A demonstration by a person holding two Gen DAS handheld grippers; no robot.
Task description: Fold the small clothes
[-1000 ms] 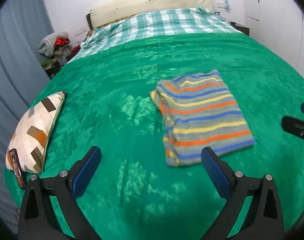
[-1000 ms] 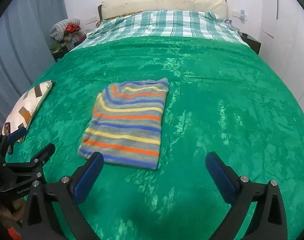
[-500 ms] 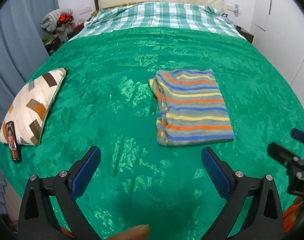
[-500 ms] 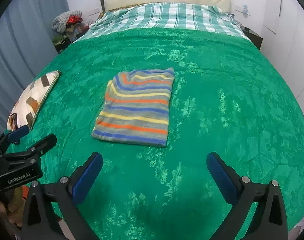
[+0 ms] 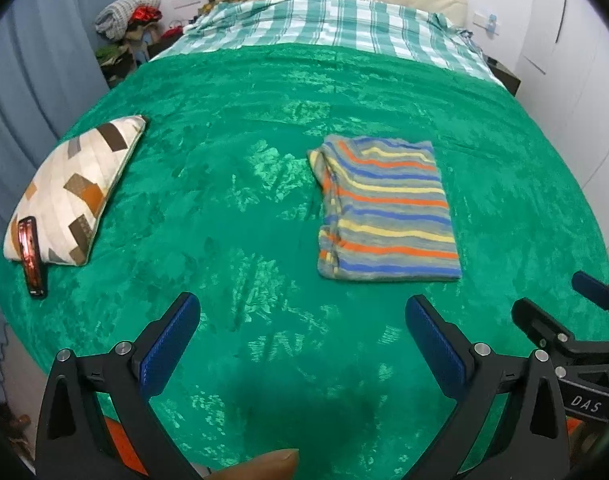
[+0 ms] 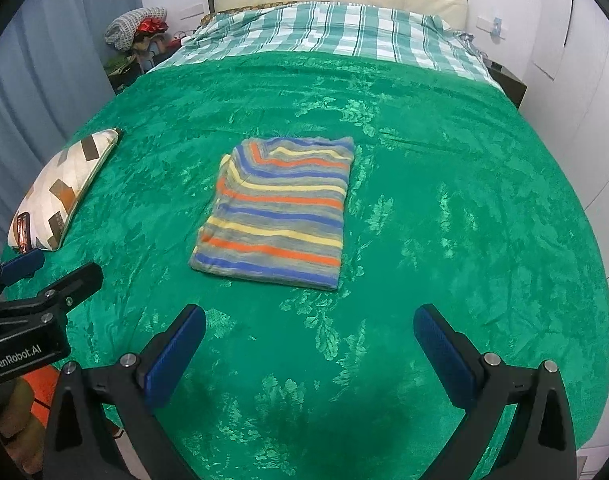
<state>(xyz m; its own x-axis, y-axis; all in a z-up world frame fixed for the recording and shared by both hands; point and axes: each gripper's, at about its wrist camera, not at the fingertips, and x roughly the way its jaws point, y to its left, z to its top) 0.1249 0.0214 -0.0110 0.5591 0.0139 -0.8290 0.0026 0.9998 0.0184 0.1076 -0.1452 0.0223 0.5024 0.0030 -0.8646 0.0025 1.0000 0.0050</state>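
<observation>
One folded striped knit garment (image 5: 388, 210), plush green bedspread (image 5: 232, 184)

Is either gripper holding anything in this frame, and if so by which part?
Nothing is held. The left gripper and right gripper both have jaws wide open, short of the folded striped garment on the green blanket.

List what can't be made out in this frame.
- Striped garment: its inner layers and type, hidden by the fold, both views.
- Phone on patterned pillow: screen too small to read.
- Clutter pile beside bed: too small and distorted.
</observation>
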